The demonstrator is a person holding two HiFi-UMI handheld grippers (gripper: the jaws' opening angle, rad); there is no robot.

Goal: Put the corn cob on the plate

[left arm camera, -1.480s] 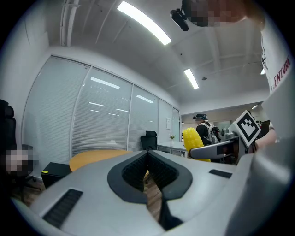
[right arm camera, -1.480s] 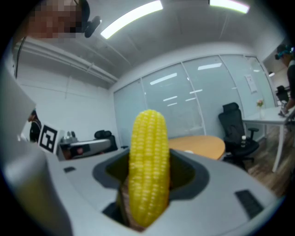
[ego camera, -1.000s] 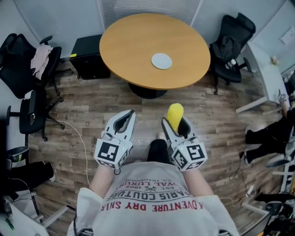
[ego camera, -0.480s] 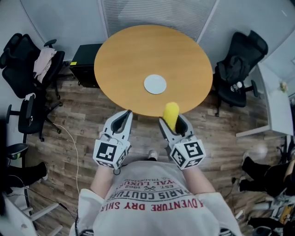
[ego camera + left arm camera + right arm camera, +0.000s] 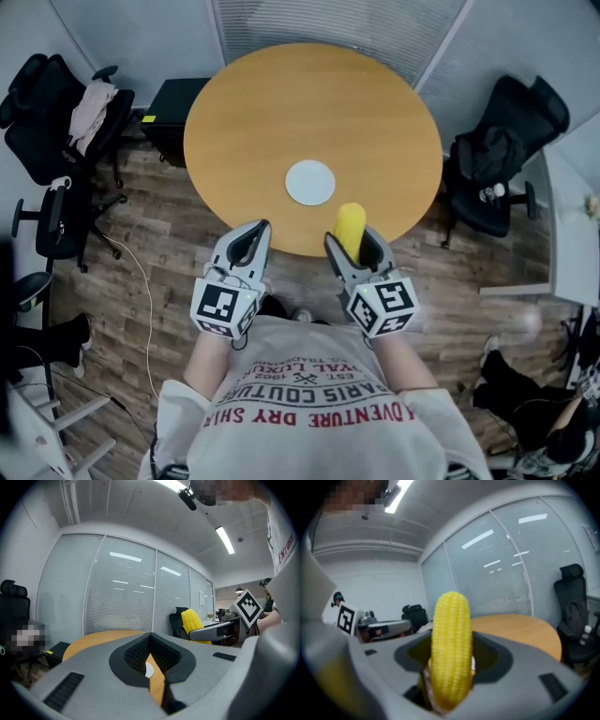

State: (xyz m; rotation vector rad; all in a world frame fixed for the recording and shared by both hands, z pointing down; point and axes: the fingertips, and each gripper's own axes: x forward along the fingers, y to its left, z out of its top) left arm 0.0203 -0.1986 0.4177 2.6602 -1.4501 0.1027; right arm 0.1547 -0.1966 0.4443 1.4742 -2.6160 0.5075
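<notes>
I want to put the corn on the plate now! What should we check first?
1. Corn cob gripped by the right gripper: ok, the jaws are closed on it and the cob stands upright.
2. Plate free: ok, nothing lies on it.
3. Table around the plate: ok, it is bare.
4. Cob above the plate: not ok, in the head view it shows at the table's near edge, short of the plate.
5. Left gripper out of the way: ok, shut, empty and to the cob's left.
6. Height above the table: cannot tell.
</notes>
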